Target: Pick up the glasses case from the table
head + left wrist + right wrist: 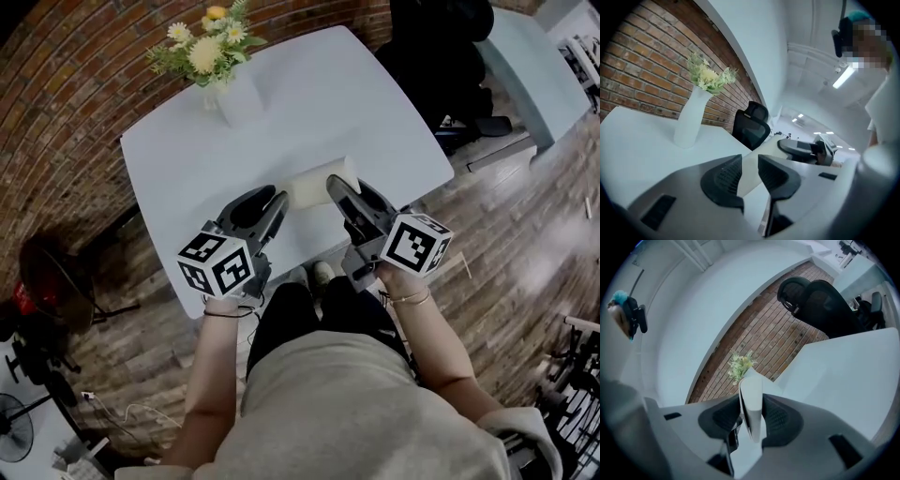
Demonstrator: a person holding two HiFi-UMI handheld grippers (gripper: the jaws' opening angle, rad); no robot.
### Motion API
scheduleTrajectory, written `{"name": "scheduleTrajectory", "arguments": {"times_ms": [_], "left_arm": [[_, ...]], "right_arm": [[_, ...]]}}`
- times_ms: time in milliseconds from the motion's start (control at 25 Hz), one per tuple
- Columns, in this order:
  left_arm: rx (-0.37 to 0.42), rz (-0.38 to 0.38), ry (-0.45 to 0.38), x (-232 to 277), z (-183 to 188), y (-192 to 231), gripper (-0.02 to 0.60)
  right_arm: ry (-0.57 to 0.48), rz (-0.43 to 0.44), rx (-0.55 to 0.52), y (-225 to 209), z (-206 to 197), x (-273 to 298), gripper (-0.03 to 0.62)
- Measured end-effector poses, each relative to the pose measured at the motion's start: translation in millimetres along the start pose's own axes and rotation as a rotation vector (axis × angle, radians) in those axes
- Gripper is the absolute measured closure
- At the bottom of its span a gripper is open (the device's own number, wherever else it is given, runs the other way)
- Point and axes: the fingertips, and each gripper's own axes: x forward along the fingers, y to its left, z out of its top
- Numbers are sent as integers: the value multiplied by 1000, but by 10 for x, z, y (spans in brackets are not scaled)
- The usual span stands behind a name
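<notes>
Head view: left claw (pixel 280 197), right claw (pixel 335 182) apparently clamp glasses case (pixel 315 185).

Grey left tool (pixel 272 199) and right tool (pixel 342 185) bear black-and-white marker cubes (pixel 217 265).

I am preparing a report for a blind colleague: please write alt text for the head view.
The left gripper and the right gripper grip a white glasses case at its two ends over a white table. A vase of flowers stands on it.
</notes>
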Motion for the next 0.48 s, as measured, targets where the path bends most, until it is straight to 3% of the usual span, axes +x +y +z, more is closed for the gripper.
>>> {"name": "scheduleTrajectory", "arguments": {"times_ms": [240,480], "left_arm": [[-17,-30,-83,-172,361,-133,543],[-31,-13,-104,-254,497,-227,548]], "right_arm": [[-49,30,-37,232,286,24,456],[-95,51,-56,382,499,-16,456]]}}
